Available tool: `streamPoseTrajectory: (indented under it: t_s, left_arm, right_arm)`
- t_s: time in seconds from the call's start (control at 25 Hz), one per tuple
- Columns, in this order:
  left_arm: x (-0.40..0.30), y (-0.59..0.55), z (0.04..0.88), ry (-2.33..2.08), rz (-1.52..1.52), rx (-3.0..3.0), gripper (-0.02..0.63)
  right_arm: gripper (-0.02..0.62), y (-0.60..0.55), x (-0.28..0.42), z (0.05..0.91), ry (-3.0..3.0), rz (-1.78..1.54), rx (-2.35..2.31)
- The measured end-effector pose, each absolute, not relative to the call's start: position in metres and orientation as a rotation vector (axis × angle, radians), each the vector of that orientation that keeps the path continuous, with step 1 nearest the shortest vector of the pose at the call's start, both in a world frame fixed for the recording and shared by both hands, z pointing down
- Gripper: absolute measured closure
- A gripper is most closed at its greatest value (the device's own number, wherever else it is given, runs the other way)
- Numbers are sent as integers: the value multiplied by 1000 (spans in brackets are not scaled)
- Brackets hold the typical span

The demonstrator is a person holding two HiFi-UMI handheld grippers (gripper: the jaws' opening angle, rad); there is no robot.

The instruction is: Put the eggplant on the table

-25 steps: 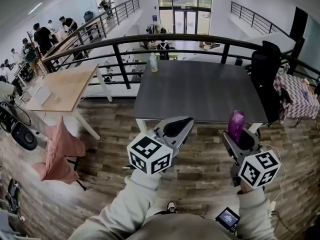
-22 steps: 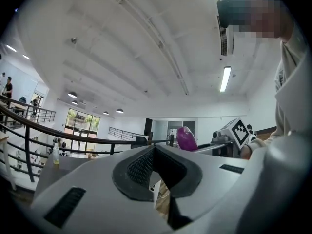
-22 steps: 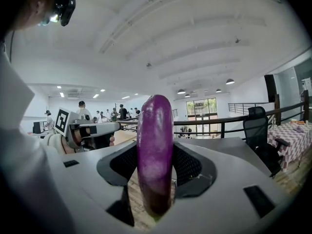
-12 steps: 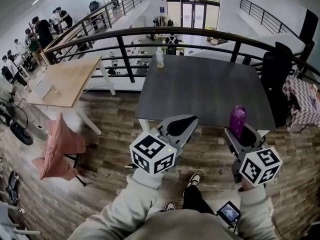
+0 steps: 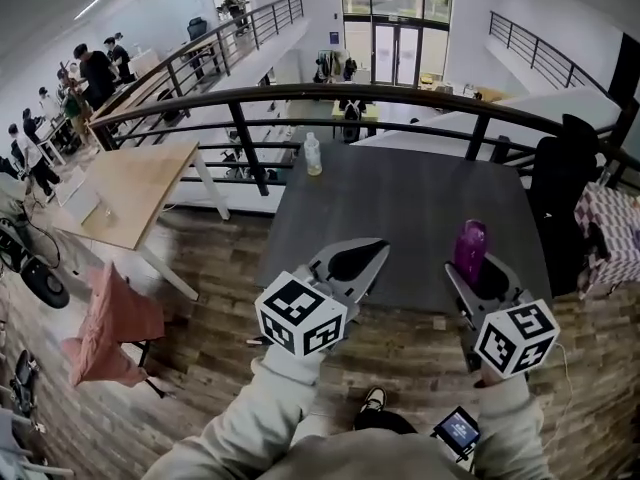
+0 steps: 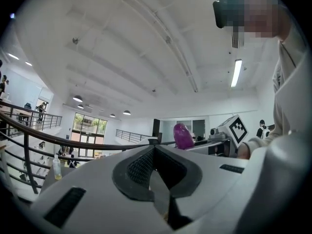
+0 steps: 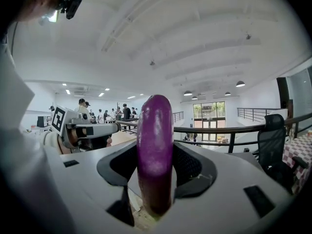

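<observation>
Now: the glossy purple eggplant stands upright between the jaws of the right gripper. It is clamped low on its body, rounded tip up, with most of its length clear above the pads. The jaws are spread wide and closed on the fruit. From the head view it hangs over the near right part of the dark grey rectangular table and is not yet set down; its height above the top cannot be judged. The left gripper is alongside over the near edge, jaws together, holding nothing.

Risks (judgement): the hold is near one end and the skin is smooth, so the long body could pivot or slip if the gripper tips. Released upright, it would likely topple and roll. The near edge is close, so it could go off onto the wood-plank floor. Laying it down further in looks safer.

Surroundings: a clear plastic bottle of yellowish liquid stands at the far left edge, well apart. A black office chair stands at the right side, with a black metal railing beyond. Nothing on the tabletop stands in the path.
</observation>
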State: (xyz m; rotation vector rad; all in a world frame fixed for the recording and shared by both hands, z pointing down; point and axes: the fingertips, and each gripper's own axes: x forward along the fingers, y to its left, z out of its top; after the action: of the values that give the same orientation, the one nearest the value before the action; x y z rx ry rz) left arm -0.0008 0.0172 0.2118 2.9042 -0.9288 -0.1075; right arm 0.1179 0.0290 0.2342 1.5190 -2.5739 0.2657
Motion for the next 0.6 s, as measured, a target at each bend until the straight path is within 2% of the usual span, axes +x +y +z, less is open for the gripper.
streamPoseTrajectory:
  t_s: [0.36, 0.6]
  left_arm:
    - [52, -82, 203, -987, -119, 2910, 600]
    - [51, -120, 219, -1014, -64, 2873, 600]
  right_arm:
    - [374, -66, 182, 234, -2604, 282, 1501]
    - [374, -107, 187, 248, -2610, 330, 1460]
